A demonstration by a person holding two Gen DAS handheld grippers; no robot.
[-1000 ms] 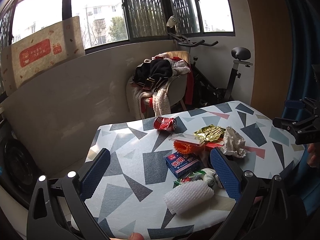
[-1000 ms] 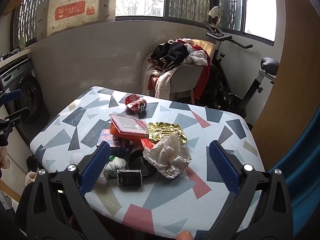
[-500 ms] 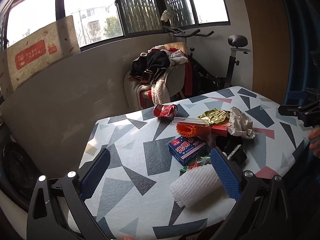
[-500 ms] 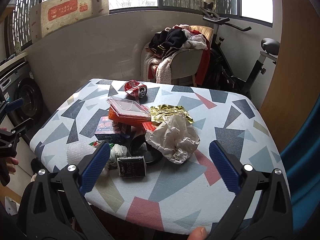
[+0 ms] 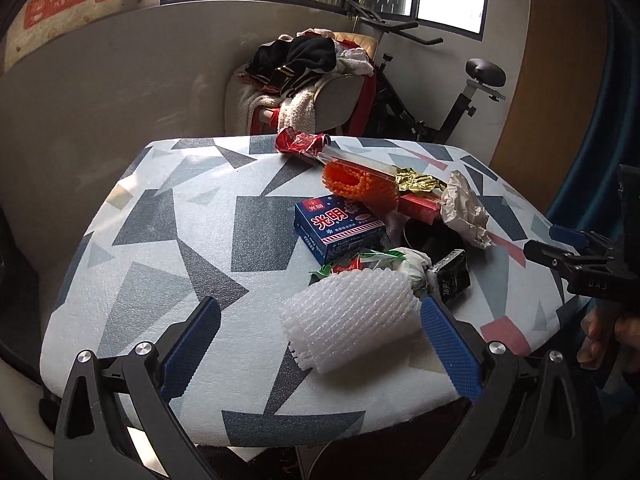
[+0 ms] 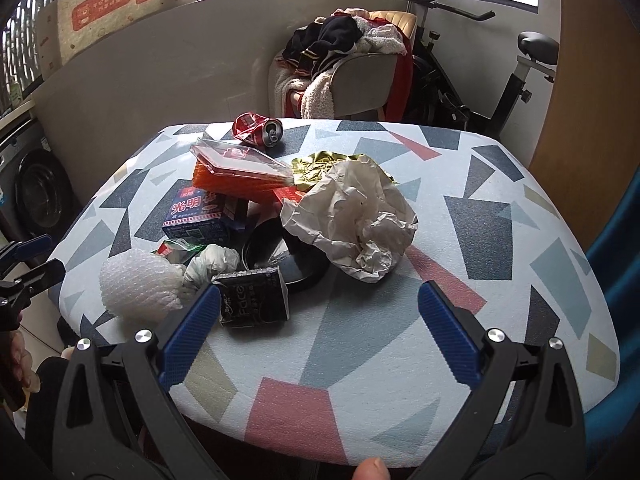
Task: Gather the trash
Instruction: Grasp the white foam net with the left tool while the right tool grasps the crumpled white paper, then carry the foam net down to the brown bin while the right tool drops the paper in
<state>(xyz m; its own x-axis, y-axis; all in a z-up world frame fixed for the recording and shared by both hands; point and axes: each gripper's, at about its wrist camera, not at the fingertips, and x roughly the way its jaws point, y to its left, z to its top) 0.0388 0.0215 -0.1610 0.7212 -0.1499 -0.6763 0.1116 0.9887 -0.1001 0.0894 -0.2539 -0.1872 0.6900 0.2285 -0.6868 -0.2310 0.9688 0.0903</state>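
Trash sits heaped mid-table (image 6: 500, 216): a white foam sleeve (image 5: 352, 316), blue carton (image 5: 338, 228), crumpled paper (image 6: 356, 216), crushed can (image 6: 258, 128) and a black packet (image 6: 254, 298). Over the last second both grippers have dropped closer, so the left gripper (image 5: 320, 344) now frames the foam sleeve and the right gripper (image 6: 318, 332) has the black packet touching its left pad. Both pairs of jaws gape wide with nothing held, so collection has likely not begun, and the sleeve looks the probable first pick.
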